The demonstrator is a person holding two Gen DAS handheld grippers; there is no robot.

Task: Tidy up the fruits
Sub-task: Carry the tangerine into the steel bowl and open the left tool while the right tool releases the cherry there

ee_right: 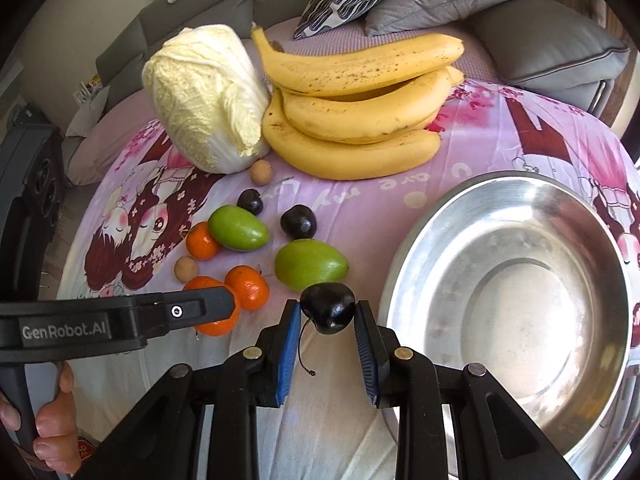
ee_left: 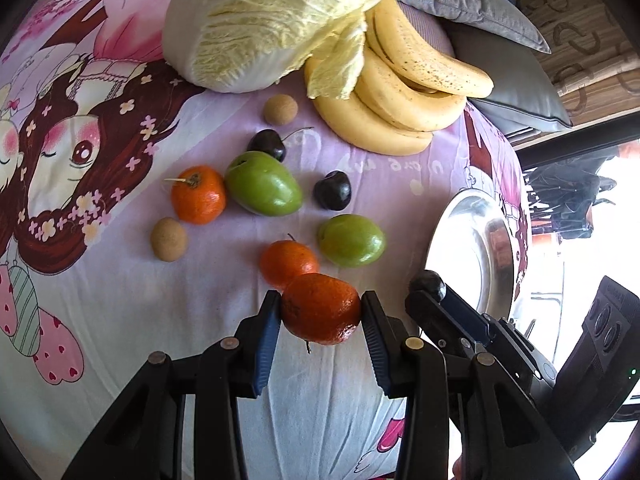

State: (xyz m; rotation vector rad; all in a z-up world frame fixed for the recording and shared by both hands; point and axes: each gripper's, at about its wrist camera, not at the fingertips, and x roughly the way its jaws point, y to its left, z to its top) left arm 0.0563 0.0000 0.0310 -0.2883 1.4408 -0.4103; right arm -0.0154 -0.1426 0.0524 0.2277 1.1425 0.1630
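My left gripper [ee_left: 321,310] is shut on an orange tangerine [ee_left: 320,307], held just above the cloth. My right gripper [ee_right: 327,312] is shut on a dark cherry [ee_right: 328,307] with its stem hanging down, left of the steel bowl [ee_right: 516,216]. On the cloth lie two more tangerines [ee_left: 198,194] [ee_left: 288,260], two green fruits [ee_left: 264,184] [ee_left: 352,240], two dark cherries [ee_left: 333,190] [ee_left: 267,144] and two tan longans [ee_left: 169,239] [ee_left: 280,109]. The bowl is empty; it also shows in the left wrist view [ee_left: 472,240].
A bunch of bananas [ee_right: 360,96] and a napa cabbage [ee_right: 208,100] lie at the back of the pink cartoon cloth [ee_right: 400,188]. Grey cushions [ee_right: 540,32] and a sofa stand behind. The left gripper's body [ee_right: 120,320] crosses the right wrist view at lower left.
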